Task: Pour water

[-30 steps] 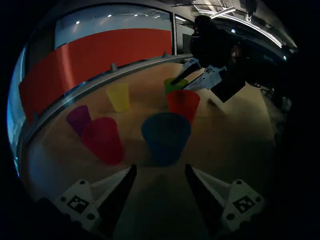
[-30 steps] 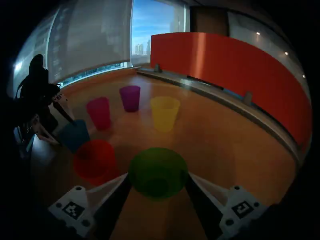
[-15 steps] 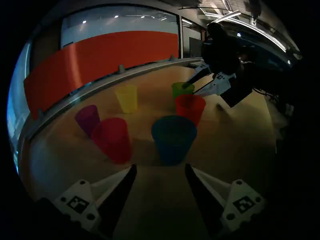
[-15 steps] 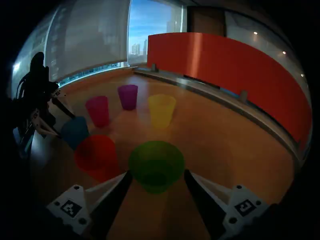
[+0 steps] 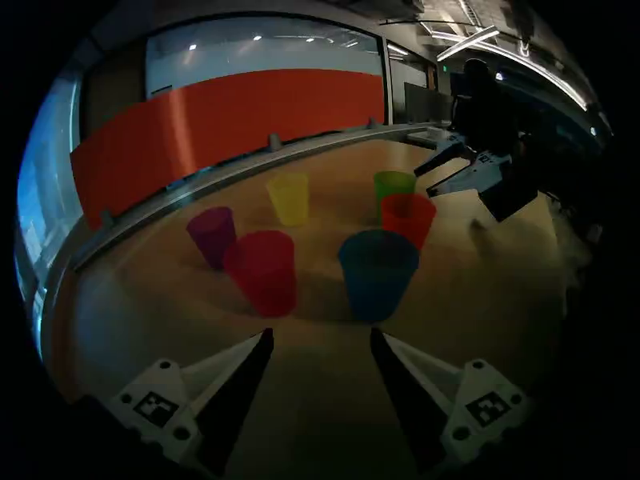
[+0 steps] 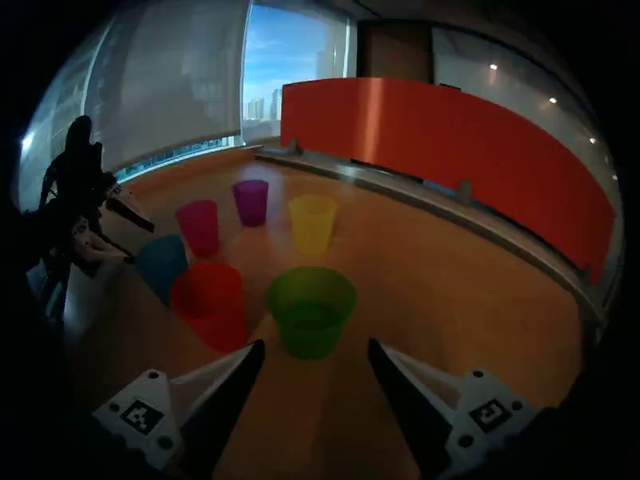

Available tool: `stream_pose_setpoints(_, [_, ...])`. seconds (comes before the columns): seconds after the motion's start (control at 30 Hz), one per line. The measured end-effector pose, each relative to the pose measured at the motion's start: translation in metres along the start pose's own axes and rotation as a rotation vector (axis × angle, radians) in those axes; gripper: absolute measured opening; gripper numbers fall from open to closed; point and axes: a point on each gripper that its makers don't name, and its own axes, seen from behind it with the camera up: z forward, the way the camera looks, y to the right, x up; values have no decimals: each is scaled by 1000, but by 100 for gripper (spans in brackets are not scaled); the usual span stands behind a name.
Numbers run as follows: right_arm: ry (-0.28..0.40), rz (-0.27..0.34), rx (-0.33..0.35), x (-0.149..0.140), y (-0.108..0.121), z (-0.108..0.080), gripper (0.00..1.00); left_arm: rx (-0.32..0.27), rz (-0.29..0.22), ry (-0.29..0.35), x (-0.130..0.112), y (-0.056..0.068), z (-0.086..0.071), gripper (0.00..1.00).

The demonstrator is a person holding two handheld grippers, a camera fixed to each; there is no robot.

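Several plastic cups stand upright on a wooden table [image 5: 480,288]. In the left gripper view, my open left gripper [image 5: 320,352] sits a short way back from a blue cup [image 5: 377,274] and a crimson cup [image 5: 264,272]. Beyond them stand a purple cup [image 5: 213,234], a yellow cup [image 5: 289,198], an orange-red cup [image 5: 408,218] and a green cup [image 5: 392,186]. My right gripper [image 5: 438,170] shows far right, open. In the right gripper view, my open right gripper [image 6: 316,360] faces the green cup [image 6: 310,310], apart from it, with the orange-red cup [image 6: 210,304] to its left. My left gripper [image 6: 120,228] shows far left.
A long red panel [image 6: 480,160] runs behind the table's far edge, with a rail at its foot [image 5: 240,160]. Windows [image 6: 272,72] lie beyond. A person's dark figure [image 6: 76,172] stands behind the left gripper. Bare wood stretches right of the green cup [image 6: 480,304].
Both grippers have drawn back from the cups. The green cup, first between the right fingers, now stands free ahead of them. The blue cup looks smaller and farther from the left gripper.
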Motion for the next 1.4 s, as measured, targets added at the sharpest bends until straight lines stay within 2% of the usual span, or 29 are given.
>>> stream_pose_setpoints(0.2, [28, 14, -32, 2, 0, -17, 100, 51, -15, 27, 2, -12, -9, 89])
stream_pose_setpoints(0.37, [62, 27, -54, 10, -1, -27, 100, 110, -10, 49, 8, -27, -14, 89])
stream_pose_setpoints(0.6, [147, 42, -116, 35, 5, -46, 100, 223, 0, 115, 26, -55, -29, 89])
stream_pose_setpoints(0.77, [217, 54, -160, 55, 11, -61, 100, 309, -16, 169, 39, -76, -42, 89])
stream_pose_setpoints(1.07, [353, 93, -272, 83, 26, -82, 99, 415, -81, 282, 59, -99, -65, 89])
stream_pose_setpoints(1.2, [417, 134, -328, 91, 36, -91, 99, 461, -114, 321, 63, -108, -75, 89])
stream_pose_setpoints(1.4, [500, 211, -452, 93, 59, -108, 99, 546, -171, 399, 71, -124, -93, 89])
